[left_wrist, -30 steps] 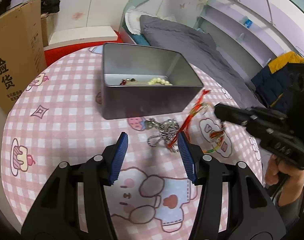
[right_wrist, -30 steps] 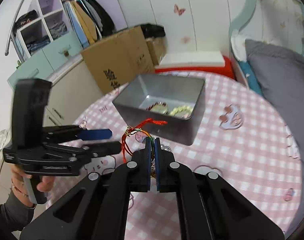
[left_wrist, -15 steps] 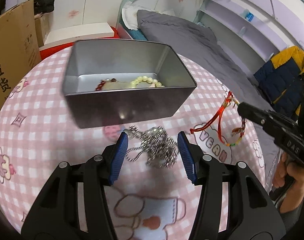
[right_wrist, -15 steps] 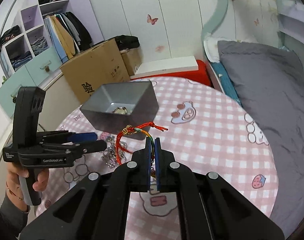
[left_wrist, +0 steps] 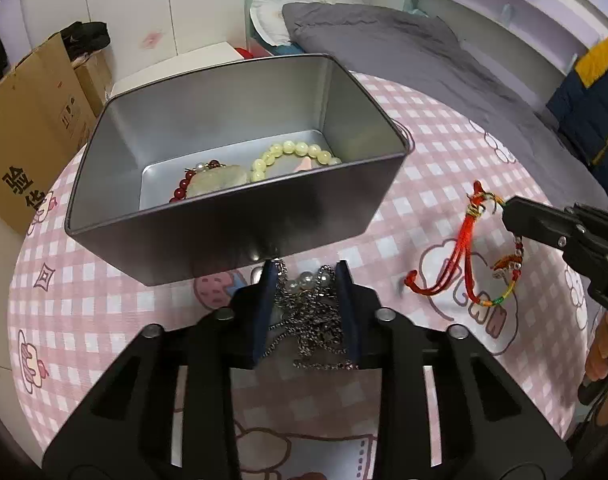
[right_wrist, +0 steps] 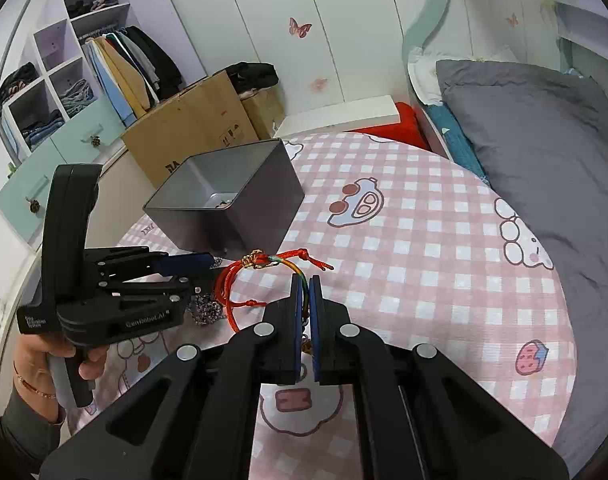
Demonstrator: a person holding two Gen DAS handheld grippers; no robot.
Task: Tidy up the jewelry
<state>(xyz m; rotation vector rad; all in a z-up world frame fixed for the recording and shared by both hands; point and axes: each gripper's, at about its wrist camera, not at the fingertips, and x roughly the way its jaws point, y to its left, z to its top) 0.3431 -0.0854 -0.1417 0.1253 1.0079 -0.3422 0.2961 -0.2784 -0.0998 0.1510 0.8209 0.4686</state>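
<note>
A grey metal tin (left_wrist: 232,216) stands on the pink checked table (left_wrist: 104,304); it also shows in the right wrist view (right_wrist: 240,216). Inside lie a pale bead bracelet (left_wrist: 292,156) and a red bead bracelet (left_wrist: 184,188). My left gripper (left_wrist: 306,280) is lowered around a pile of silver chain with pearls (left_wrist: 310,320), its jaws part closed with the chain between them, just in front of the tin. My right gripper (right_wrist: 306,280) is shut on a red and rainbow cord bracelet (right_wrist: 260,272) and holds it above the table, right of the tin (left_wrist: 472,256).
A cardboard box (right_wrist: 196,128) stands beyond the table's far left edge. A bed with a grey quilt (right_wrist: 544,128) runs along the right side. Open shelves with clothes (right_wrist: 64,92) are at the far left.
My left gripper has moved forward and down over the silver chain and its jaws have narrowed around it. My right gripper has pulled back to the right, away from the tin, with the cord bracelet.
</note>
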